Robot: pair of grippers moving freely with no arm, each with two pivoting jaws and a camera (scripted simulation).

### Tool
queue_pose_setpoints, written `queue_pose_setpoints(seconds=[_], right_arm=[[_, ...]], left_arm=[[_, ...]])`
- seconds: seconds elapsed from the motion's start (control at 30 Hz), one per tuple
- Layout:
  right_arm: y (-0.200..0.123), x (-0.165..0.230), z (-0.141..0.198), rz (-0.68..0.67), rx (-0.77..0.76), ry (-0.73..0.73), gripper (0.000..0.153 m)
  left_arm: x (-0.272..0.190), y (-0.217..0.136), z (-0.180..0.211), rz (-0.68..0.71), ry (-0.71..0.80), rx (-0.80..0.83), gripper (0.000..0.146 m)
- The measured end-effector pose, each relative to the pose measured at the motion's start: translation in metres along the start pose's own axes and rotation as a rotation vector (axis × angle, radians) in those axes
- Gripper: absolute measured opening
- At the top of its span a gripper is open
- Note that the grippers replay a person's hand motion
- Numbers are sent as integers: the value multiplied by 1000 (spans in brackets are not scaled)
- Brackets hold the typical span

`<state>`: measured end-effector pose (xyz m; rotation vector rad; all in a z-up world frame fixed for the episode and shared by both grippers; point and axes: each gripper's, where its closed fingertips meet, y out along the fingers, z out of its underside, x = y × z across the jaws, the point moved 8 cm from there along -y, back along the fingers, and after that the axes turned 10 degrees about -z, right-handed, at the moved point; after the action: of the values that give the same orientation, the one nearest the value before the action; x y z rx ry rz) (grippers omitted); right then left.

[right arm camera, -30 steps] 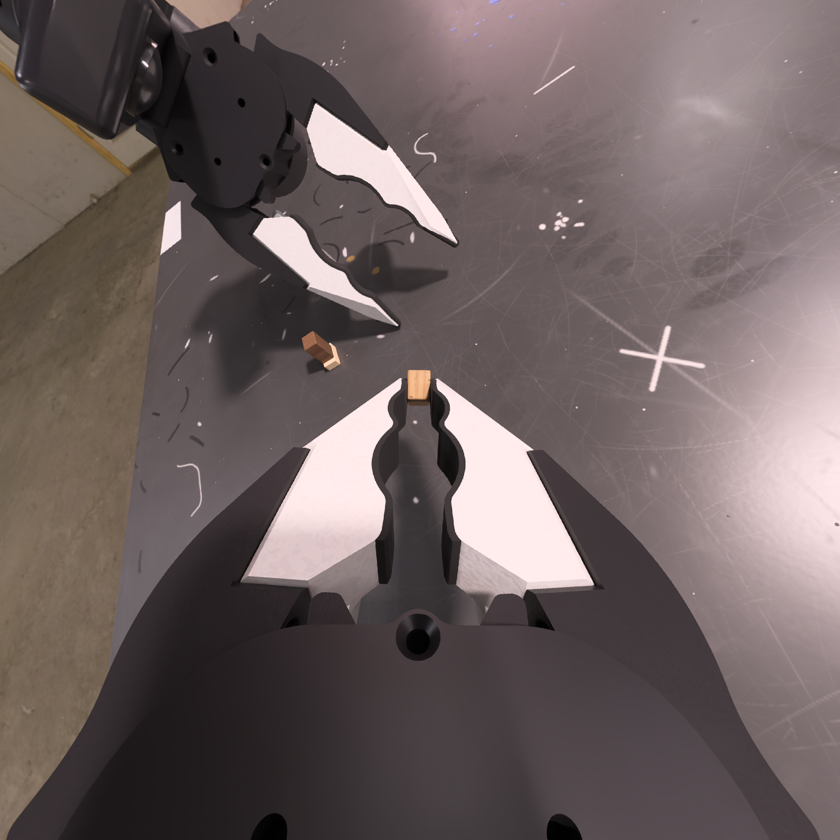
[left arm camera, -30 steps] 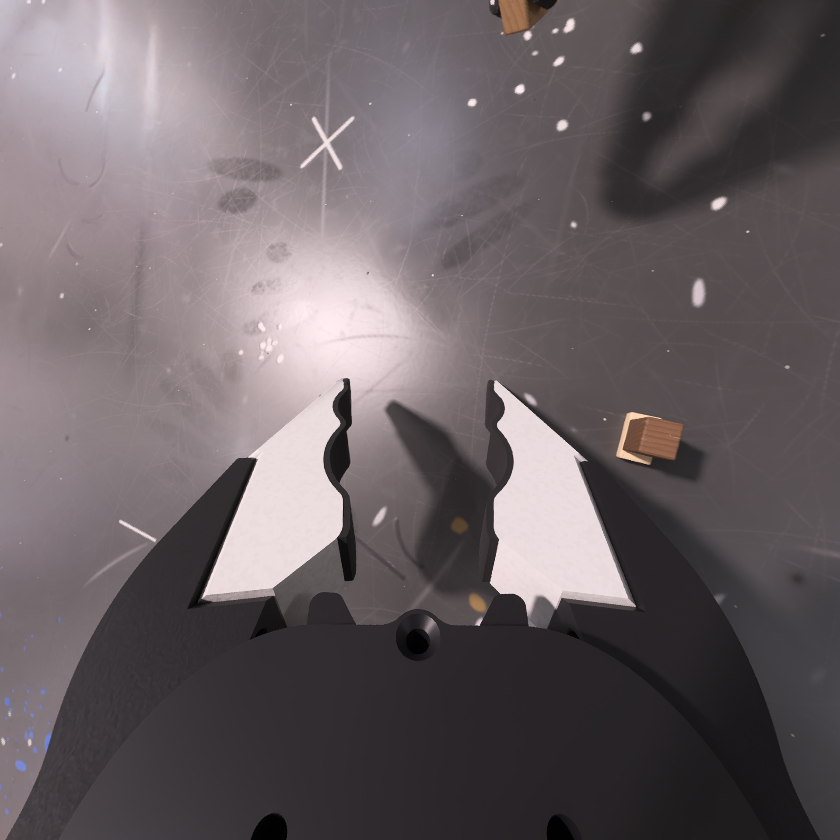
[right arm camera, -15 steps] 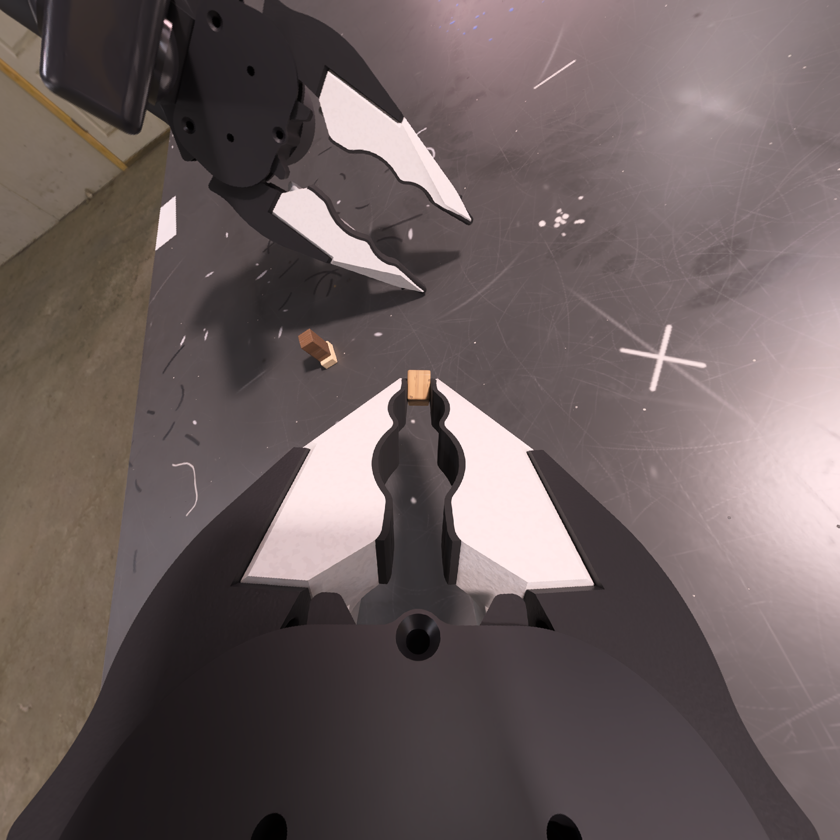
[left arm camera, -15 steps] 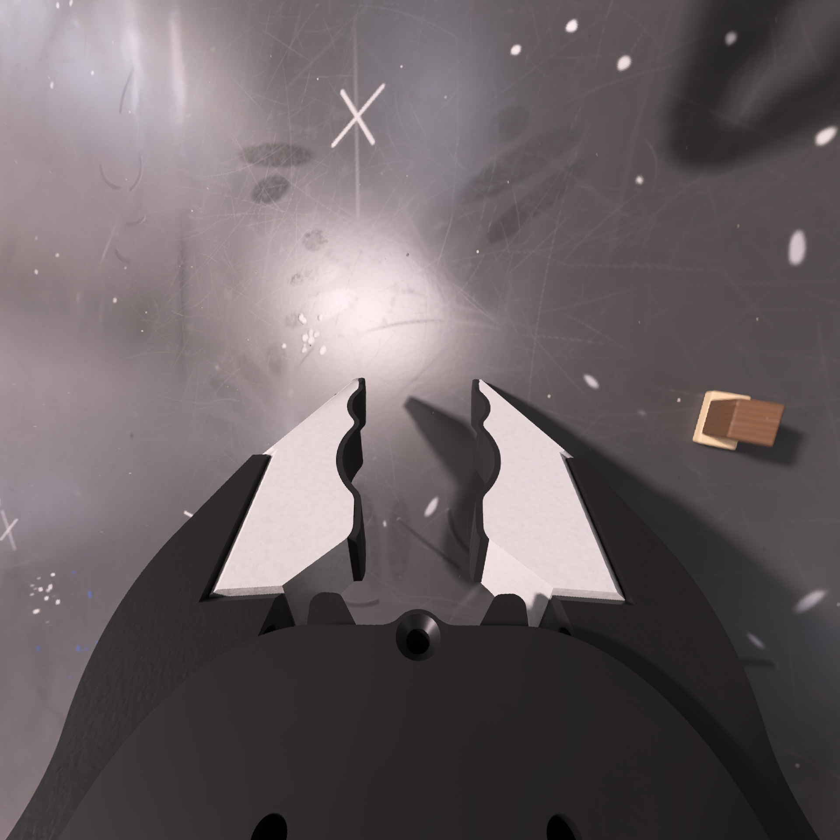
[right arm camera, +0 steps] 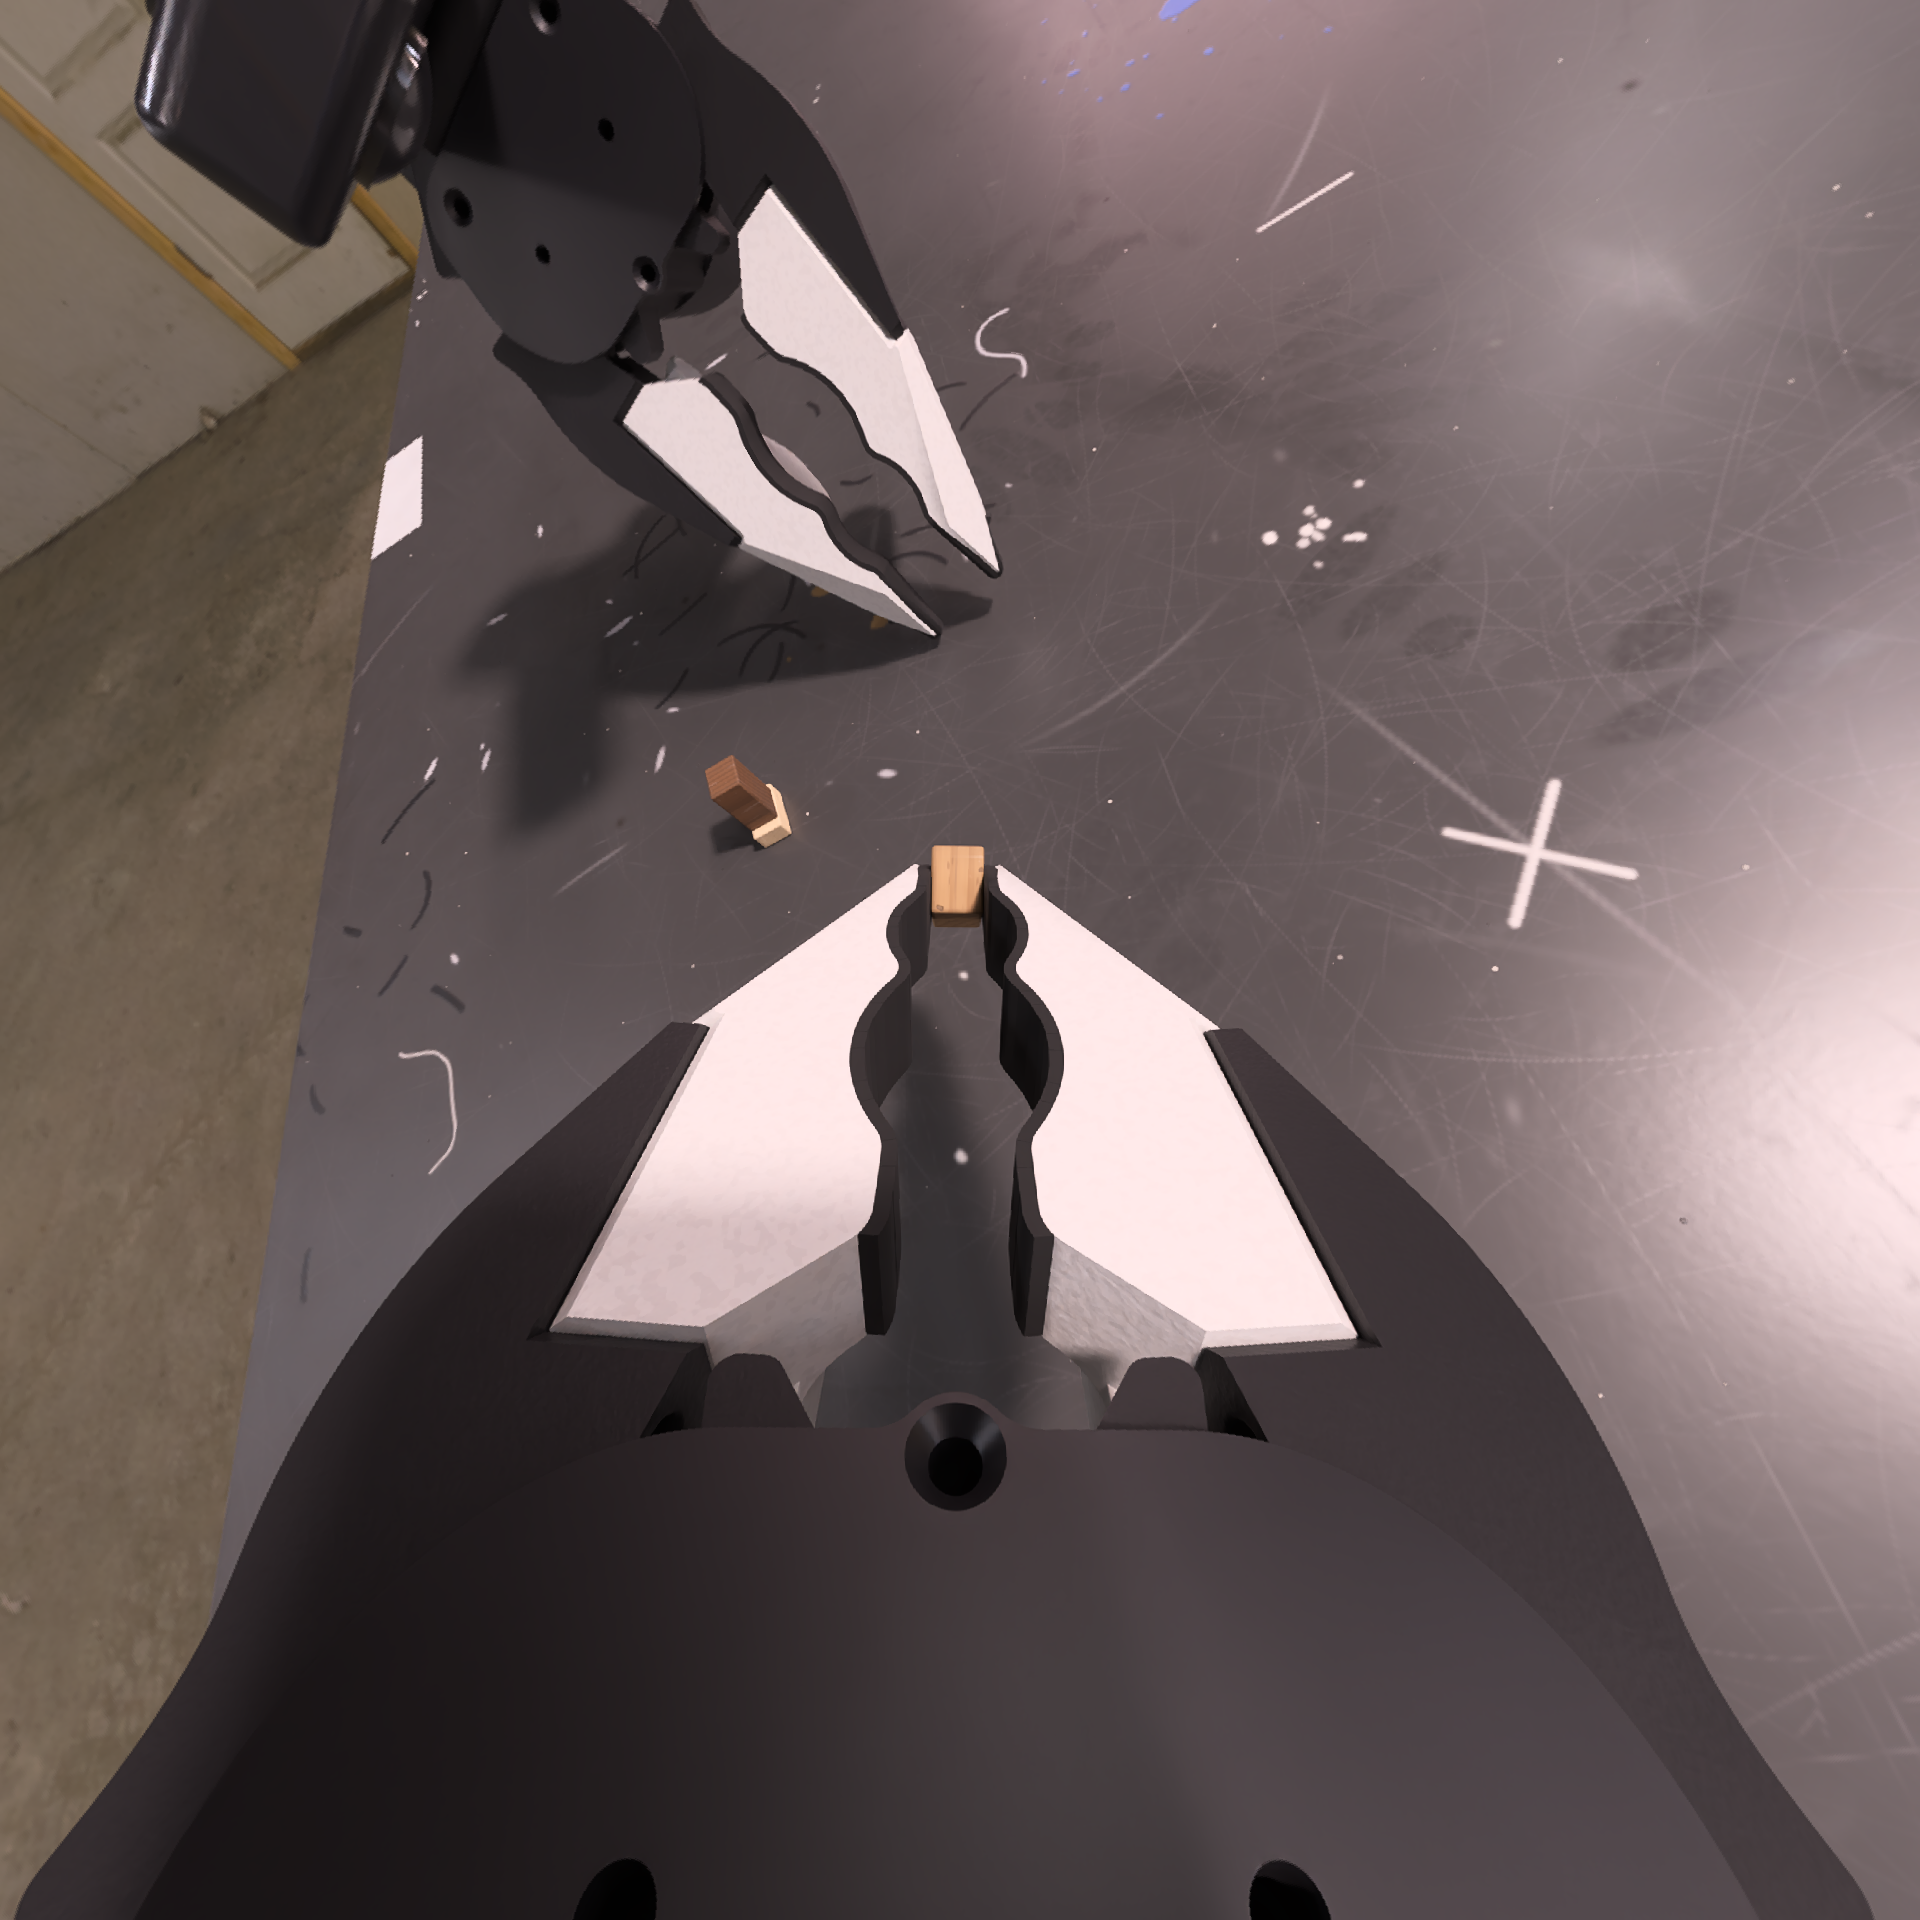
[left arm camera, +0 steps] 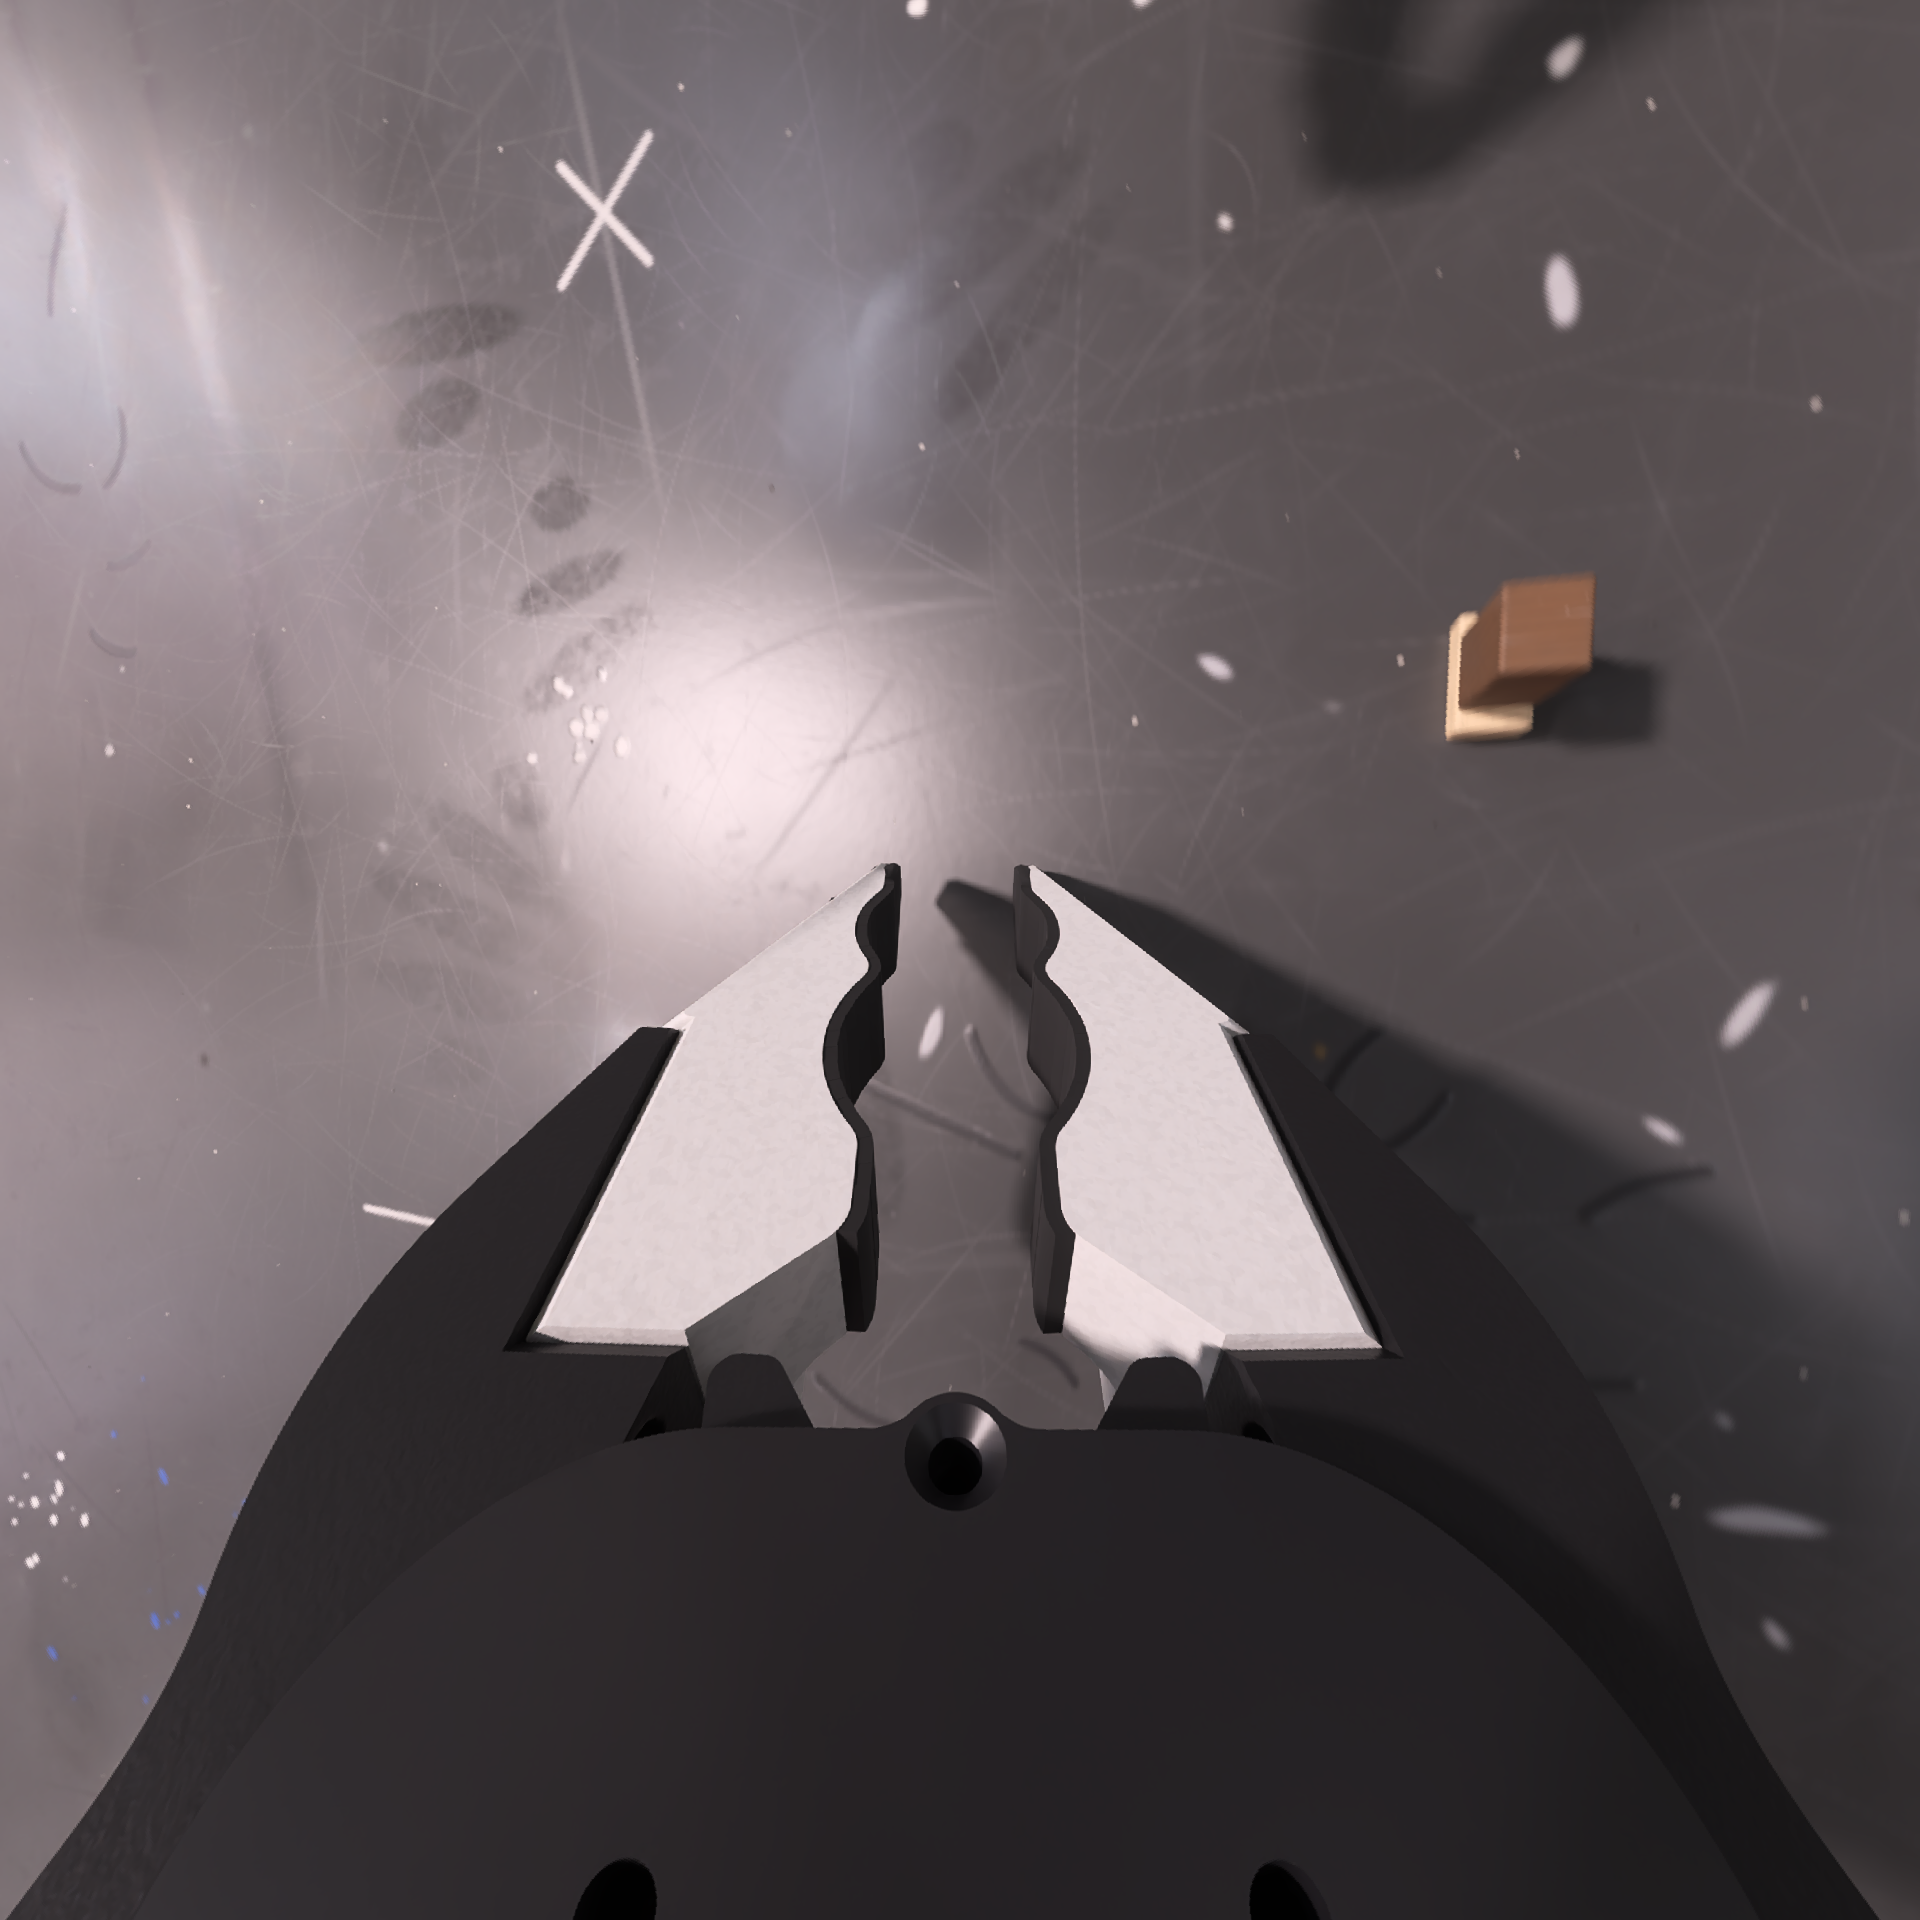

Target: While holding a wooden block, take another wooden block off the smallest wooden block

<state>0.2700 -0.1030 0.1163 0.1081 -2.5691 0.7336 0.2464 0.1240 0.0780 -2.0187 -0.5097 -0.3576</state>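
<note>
The left wrist view looks steeply down along its own gripper (left arm camera: 956,883) onto the scratched dark grey tabletop (left arm camera: 312,935), hovering close. The right wrist view sits higher and farther back, tilted forward, taking in the table's edge and the beige floor (right arm camera: 125,935) at 9 o'clock. Both share the dark brown block stacked on a pale one (left arm camera: 1536,639) (right arm camera: 734,787) and the white chalk cross (left arm camera: 605,213) (right arm camera: 1536,854).

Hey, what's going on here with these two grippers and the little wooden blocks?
The right gripper is shut on a light wooden block, pinched at its fingertips above the dark scratched table. A dark brown block sits stacked on a smaller pale block on the table. The left gripper holds nothing, its jaws slightly apart, and hovers beside that stack without touching it, so the brown block is not yet taken off.
</note>
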Motion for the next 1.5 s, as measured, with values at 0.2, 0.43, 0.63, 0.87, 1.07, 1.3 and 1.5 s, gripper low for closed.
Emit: queue_pose_setpoints(seconds=[0.2, 0.43, 0.63, 0.87, 1.07, 1.3, 1.5], right_arm=[[0, 7, -9, 63, -25, -144, 9], [0, 23, -22, 226, -75, -412, 9], [-3, 26, -24, 244, -100, -443, 9], [-2, 27, -23, 250, -91, -464, 9], [1, 25, -22, 250, -74, -457, 9], [3, 25, -21, 244, -63, -453, 9], [3, 25, -21, 241, -60, -453, 9]], left_arm=[[5, -8, 12, -47, -34, 10, 36], [0, -11, 8, -93, -63, -17, 43], [1, -13, 5, -91, -64, -28, 45], [-1, -8, 6, -77, -54, -2, 44], [-2, -6, 9, -53, -69, 5, 37], [-4, -5, 8, -34, -61, 0, 26], [-4, -4, 7, -17, -24, -4, 23]])
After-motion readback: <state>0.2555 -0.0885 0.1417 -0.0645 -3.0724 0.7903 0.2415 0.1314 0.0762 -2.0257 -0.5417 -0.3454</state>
